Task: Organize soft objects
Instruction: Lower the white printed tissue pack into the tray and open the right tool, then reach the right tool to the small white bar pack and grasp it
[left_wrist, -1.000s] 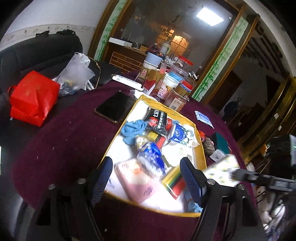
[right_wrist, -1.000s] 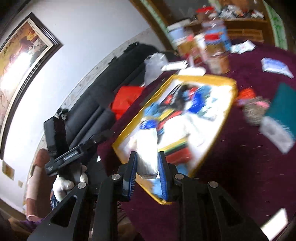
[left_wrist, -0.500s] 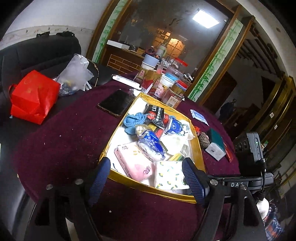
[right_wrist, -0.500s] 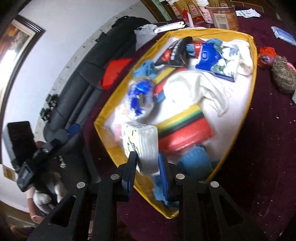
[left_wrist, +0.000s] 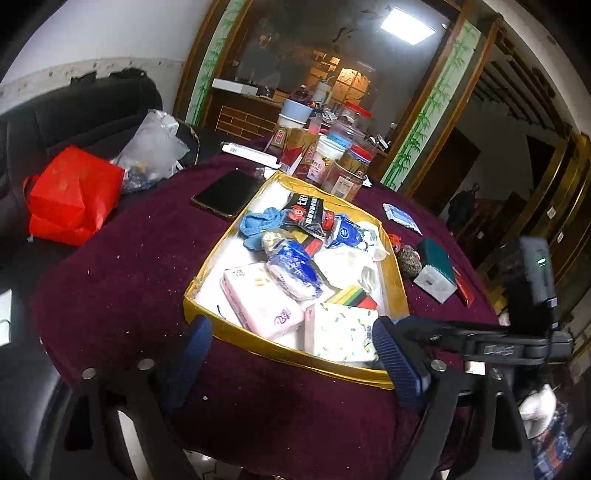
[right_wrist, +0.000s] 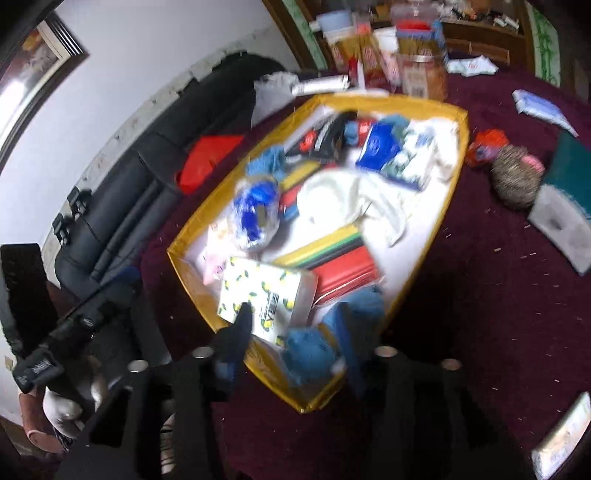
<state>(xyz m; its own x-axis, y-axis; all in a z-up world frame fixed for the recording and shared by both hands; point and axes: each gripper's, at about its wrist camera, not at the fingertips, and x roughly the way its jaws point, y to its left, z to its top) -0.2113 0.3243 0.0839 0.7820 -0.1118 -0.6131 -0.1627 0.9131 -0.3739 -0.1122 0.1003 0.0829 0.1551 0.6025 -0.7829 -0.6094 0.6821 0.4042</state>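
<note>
A: Over on the left, the left gripper (left_wrist: 291, 354) hangs at the near edge of the yellow tray (left_wrist: 207, 266), fingers spread wide, nothing between them.

B: And just past it in the tray's near left corner, one pink tissue pack (left_wrist: 258, 306). Light and squashy by the look of it, with a slick wrapper. I'd pinch it across the short sides.

A: Beside that, the lemon-print tissue pack (left_wrist: 341, 332) lies flat in the near right corner. Same sort of thing: soft, light, gives under the pads. Take it by the long edges, not the printed face.

B: Count them for me?

A: Two tissue packs near. Behind them one blue-and-clear bag (left_wrist: 293, 267), crinkly and probably slippery. One white cloth (left_wrist: 345, 264), limp, so grab a bunched fold. One blue cloth (left_wrist: 255, 225) at the far left.

B: And the right gripper (right_wrist: 295, 332)?

A: Spread apart and holding nothing, right over the lemon pack's near end. The view's blurred.

B: Off the tray, to the right?

A: One brown woven ball (left_wrist: 409, 259), one dark green box (left_wrist: 436, 260), one small blue packet (left_wrist: 400, 218) farther back.
</note>
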